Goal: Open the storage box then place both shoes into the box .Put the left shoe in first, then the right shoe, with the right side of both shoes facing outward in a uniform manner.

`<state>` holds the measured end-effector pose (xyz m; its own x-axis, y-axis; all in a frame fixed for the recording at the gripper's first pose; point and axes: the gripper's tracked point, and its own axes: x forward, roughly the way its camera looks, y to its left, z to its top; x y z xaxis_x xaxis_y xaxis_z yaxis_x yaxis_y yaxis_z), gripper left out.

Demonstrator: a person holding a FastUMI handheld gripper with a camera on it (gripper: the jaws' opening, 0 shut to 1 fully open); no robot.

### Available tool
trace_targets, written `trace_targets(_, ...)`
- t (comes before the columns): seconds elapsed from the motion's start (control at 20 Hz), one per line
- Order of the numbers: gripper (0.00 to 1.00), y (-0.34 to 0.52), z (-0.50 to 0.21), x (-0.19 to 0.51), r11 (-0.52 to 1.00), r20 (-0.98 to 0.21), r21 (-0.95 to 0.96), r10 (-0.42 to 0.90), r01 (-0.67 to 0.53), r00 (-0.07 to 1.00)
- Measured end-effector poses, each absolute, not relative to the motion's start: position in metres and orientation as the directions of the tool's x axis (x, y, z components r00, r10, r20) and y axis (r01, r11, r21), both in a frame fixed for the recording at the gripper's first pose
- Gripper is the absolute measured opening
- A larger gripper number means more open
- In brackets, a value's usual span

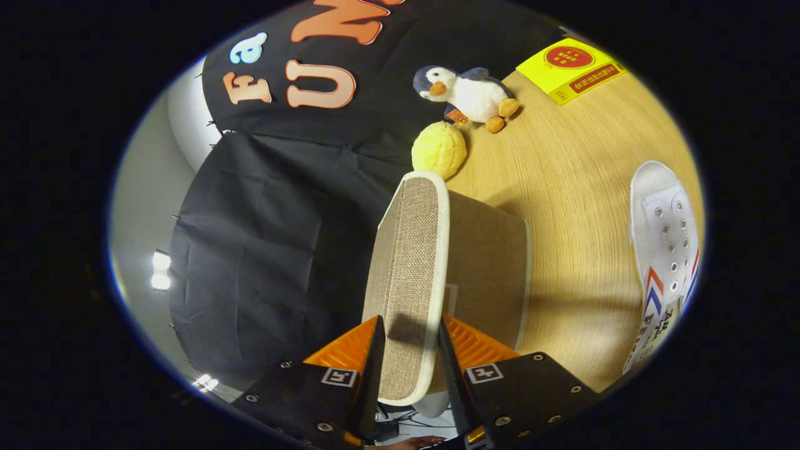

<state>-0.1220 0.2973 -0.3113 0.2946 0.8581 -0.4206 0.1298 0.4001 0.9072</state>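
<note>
Both fingers of the hand-held gripper [409, 350] press on the edge of the storage box's lid [409, 275], one on each face, so the lid is clamped between them. That lid, covered in coarse tan weave with a pale trim around its rim, runs straight ahead from the fingers, standing on edge in this tilted view. Behind it sits the storage box [484, 269], a tan fabric body with a light border, resting on the wooden worktop [562, 187]. Just beyond the lid's far end lies a bumpy yellow ball [439, 149], and past that a plush penguin [465, 94] lies against the black cloth wall. Farther off on the worktop is a yellow box with a red round mark [570, 67]. Well apart from the storage box, a white shoe [665, 250] with metal eyelets and red and blue stripes lies on the wood.
</note>
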Motion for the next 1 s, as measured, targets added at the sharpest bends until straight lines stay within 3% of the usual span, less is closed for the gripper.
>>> trace_targets(0.1,0.39,0.302,-0.306,-0.121,0.401,-0.422,0.907,0.856,0.131,0.298)
trace_targets(0.5,0.15,0.34,-0.214,-0.083,0.341,-0.328,0.939,0.85,0.044,0.413)
trace_targets(0.8,0.14,0.412,-0.155,-0.066,0.381,-0.312,0.918,0.864,-0.107,0.395)
trace_targets(1.0,0.14,0.466,-0.153,-0.065,0.38,-0.324,0.919,0.879,-0.104,0.35)
